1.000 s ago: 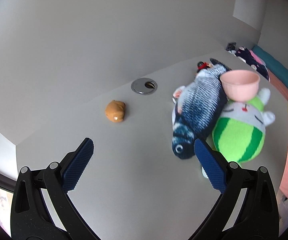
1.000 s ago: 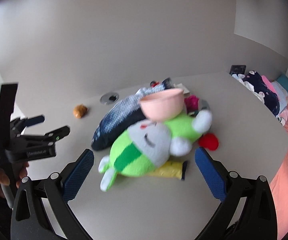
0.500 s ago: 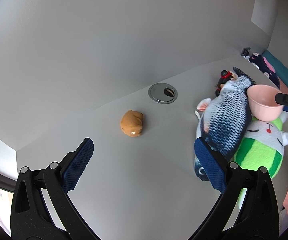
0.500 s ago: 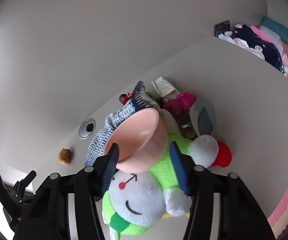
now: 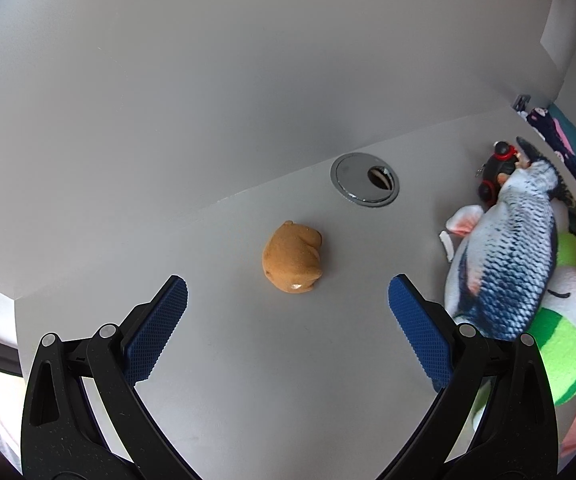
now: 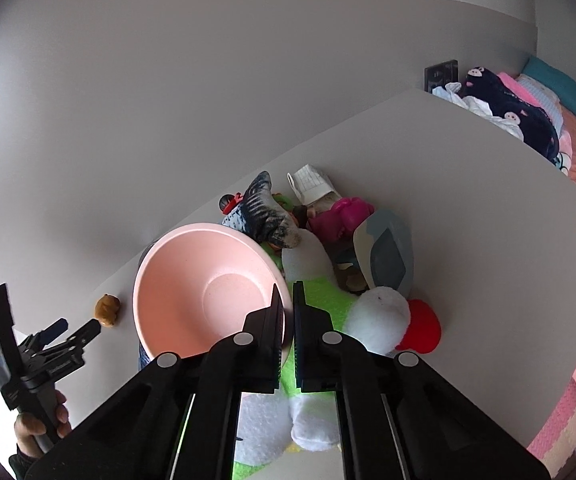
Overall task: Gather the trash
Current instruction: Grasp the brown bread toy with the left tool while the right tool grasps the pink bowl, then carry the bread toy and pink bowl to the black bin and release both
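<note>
Now keep right gripper (image 6: 286,300) fingers clenched on pink bowl (image 6: 207,288) rim; steer left gripper (image 5: 288,308), fingers released, over brown lump (image 5: 292,261) near desk's (image 5: 247,360) back edge.

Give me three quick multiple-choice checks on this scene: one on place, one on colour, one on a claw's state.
1. Where does the brown toy lie?
A. in the bowl
B. on the table ahead of the left claw
C. on the fish
2. What colour is the bowl?
A. blue
B. green
C. pink
3. How is the right claw?
A. shut on the bowl's rim
B. wide open
C. holding the fish

B: it sits alone on the table beyond the open left claw.
C: it is plainly pink.
A: its pads pinch the rim.
</note>
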`<state>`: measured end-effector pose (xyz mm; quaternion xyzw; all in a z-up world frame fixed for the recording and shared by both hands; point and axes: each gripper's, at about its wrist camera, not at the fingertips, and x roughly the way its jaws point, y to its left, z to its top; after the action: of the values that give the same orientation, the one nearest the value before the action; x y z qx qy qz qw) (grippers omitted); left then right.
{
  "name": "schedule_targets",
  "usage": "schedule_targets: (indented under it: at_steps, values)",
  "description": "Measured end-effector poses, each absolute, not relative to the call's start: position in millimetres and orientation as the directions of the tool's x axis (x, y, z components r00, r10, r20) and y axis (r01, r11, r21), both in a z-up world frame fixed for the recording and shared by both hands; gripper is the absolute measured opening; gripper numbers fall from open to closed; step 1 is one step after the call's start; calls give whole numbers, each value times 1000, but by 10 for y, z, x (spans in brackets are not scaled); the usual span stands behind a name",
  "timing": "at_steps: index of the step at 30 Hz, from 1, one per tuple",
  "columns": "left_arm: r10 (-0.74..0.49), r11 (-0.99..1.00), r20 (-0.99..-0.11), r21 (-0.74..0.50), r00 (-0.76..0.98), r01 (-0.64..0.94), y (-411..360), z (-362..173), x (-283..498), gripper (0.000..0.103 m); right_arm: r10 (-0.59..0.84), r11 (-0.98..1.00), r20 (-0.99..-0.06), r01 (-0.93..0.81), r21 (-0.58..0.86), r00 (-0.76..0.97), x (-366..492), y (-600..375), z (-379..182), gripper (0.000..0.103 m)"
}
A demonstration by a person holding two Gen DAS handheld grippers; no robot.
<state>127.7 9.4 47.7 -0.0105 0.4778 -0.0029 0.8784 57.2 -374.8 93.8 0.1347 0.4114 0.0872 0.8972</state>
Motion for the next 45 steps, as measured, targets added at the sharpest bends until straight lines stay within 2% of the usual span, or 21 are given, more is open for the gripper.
schedule_targets:
  at_steps: [2, 7, 10, 11, 12, 21, 28, 36, 45]
  values:
    - [8, 1000, -848, 1, 530, -14, 78, 405, 1348, 97, 281, 943, -711, -48, 330, 645, 553, -3781, 957, 5]
    - [13, 999, -868, -10, 496, -43, 128, 241, 1563, 79, 291, 942, -702, -67, 329, 650, 499, -3800, 974, 5]
    - [42, 998, -867, 18, 496, -53, 130, 186, 1625, 57, 296, 941, -699, -74, 330, 651, 473, -3816, 975, 5]
    - [26, 999, -864, 7, 502, -39, 122, 208, 1617, 39, 297, 941, -697, -77, 329, 652, 460, -3824, 983, 5]
    - [21, 999, -866, 3, 500, -37, 114, 236, 1603, 37, 296, 942, -696, -79, 327, 654, 445, -3833, 992, 5]
    - [-34, 996, -798, 21, 602, 84, -290, 859, 975, 37, 300, 934, -663, -69, 351, 686, 211, -3997, 1094, 5]
    - [-136, 975, -756, 13, 641, 222, -735, 1242, 376, 37, 275, 933, -640, -39, 358, 717, -121, -4285, 1134, 5]
    - [-267, 926, -727, -12, 633, 377, -1510, 1302, 5, 37, 221, 928, -611, 28, 371, 760, -645, -4922, 1203, 5]
    - [-396, 824, -730, -15, 557, 567, -2700, 1265, -348, 38, 111, 907, -639, 185, 378, 761, -1177, -5847, 926, 6]
